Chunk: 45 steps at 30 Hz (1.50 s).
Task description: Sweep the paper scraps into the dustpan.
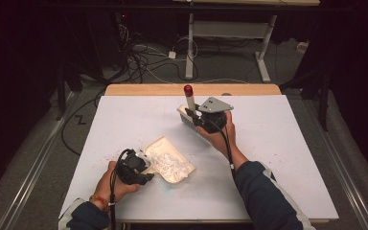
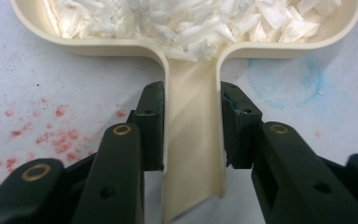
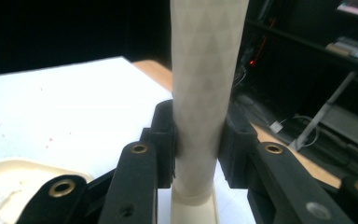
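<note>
You are working under light falling from above onto the white table, while the room behind is sinking into near black. In the left gripper view the shreds are glaring white, and the jaws at the bottom are blurring; the brush handle is looking soft and overexposed

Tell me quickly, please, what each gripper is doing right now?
Left gripper: closed on the dustpan handle.
Right gripper: closed on the brush handle.
</note>
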### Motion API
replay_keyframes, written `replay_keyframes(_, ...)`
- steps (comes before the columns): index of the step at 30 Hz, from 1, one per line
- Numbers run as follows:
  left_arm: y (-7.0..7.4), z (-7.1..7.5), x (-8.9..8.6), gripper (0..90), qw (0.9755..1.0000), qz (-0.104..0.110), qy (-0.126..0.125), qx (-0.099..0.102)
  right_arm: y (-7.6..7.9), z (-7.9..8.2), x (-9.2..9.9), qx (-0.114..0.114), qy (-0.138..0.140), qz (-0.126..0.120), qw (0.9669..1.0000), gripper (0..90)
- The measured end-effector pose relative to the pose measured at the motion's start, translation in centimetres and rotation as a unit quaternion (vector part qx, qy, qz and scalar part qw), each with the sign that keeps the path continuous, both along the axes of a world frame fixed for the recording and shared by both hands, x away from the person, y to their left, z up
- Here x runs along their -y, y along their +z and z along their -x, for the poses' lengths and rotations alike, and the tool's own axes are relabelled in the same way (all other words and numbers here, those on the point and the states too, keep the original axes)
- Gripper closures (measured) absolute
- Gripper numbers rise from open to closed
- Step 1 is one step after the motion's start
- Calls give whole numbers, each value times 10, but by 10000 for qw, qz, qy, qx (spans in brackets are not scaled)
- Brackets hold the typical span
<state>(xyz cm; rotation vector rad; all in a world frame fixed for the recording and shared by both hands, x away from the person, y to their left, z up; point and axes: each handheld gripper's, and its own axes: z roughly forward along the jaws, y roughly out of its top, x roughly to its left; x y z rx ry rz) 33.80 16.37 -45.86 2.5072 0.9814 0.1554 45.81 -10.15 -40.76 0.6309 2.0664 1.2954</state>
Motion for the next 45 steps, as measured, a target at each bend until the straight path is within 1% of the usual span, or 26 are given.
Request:
replay_keyframes(1,-1,-1,0,633,10000,0,9,-11,-4,-2,0,-23,13,26,10000,711)
replay_keyframes(3,-1,-3,0,633,10000,-10,3,-11,-7,-2,0,-158,112,-197,9996,711)
replay_keyframes(4,-1,-3,0,634,10000,-10,3,-11,-7,1,-1,-248,158,-273,9992,710)
replay_keyframes(5,-1,-3,-1,634,10000,-19,-7,-9,-8,7,-2,-412,286,-427,9978,710)
replay_keyframes(6,-1,-4,-1,633,10000,-23,-11,-7,-9,13,-4,-491,447,-490,9966,710)
replay_keyframes(7,0,-4,-1,633,10000,-4,27,-12,-10,20,-7,-467,569,-403,9965,708)
replay_keyframes(8,0,-5,-2,633,10000,-17,34,-1,-11,27,-10,-411,606,-303,9969,704)
replay_keyframes(10,0,-7,-2,633,10000,-28,57,-7,-14,38,-14,-426,840,-302,9951,703)
replay_keyframes(12,0,-7,-1,633,10000,-40,54,-6,-14,49,-19,-311,995,-189,9944,704)
replay_keyframes(14,-1,-8,-1,633,10000,-51,59,-1,-12,57,-23,-336,1238,-220,9915,709)
replay_keyframes(16,-1,-8,-1,633,10000,-55,42,-24,-10,65,-26,-292,1369,-156,9900,710)
replay_keyframes(18,-1,-9,-1,633,10000,-68,42,-25,-7,69,-27,-320,1536,-159,9875,711)
replay_keyframes(20,-1,-9,-1,633,10000,-60,45,-26,-2,72,-27,-324,1584,-240,9865,711)
replay_keyframes(21,-1,-9,-1,633,10000,-59,47,-23,-2,72,-27,-324,1584,-240,9865,711)
replay_keyframes(22,-1,-9,-1,633,10000,-59,46,-20,3,75,-26,-323,1628,-284,9857,711)
replay_keyframes(24,-1,-9,-2,633,10000,-65,53,-21,8,77,-26,-231,1593,-310,9865,710)
replay_keyframes(26,0,-9,-3,633,10000,-49,64,-26,13,78,-24,-255,1620,-375,9858,710)
replay_keyframes(28,0,-8,-4,633,9999,-57,86,-24,18,78,-21,-163,1541,-405,9871,710)
replay_keyframes(30,0,-8,-4,633,9999,-54,90,-23,20,77,-19,-134,1519,-435,9873,710)
replay_keyframes(32,0,-8,-5,633,9999,-76,91,-19,24,74,-12,-142,1332,-533,9896,710)
replay_keyframes(35,0,-7,-6,633,9999,-83,98,-13,27,71,-4,-167,1186,-625,9908,710)
replay_keyframes(38,-1,-6,-8,633,9999,-73,122,-33,29,70,0,-145,1068,-606,9923,710)
replay_keyframes(39,-1,-7,-8,633,9999,-96,111,-45,29,69,4,-177,933,-597,9937,710)
replay_keyframes(41,-1,-6,-8,633,9999,-104,121,-43,29,70,7,-94,756,-433,9962,710)
replay_keyframes(42,-1,-7,-7,633,9999,-111,128,-34,27,70,9,-99,680,-362,9970,710)
replay_keyframes(45,-1,-7,-6,633,9998,-130,126,-30,19,69,12,-177,611,-245,9977,710)
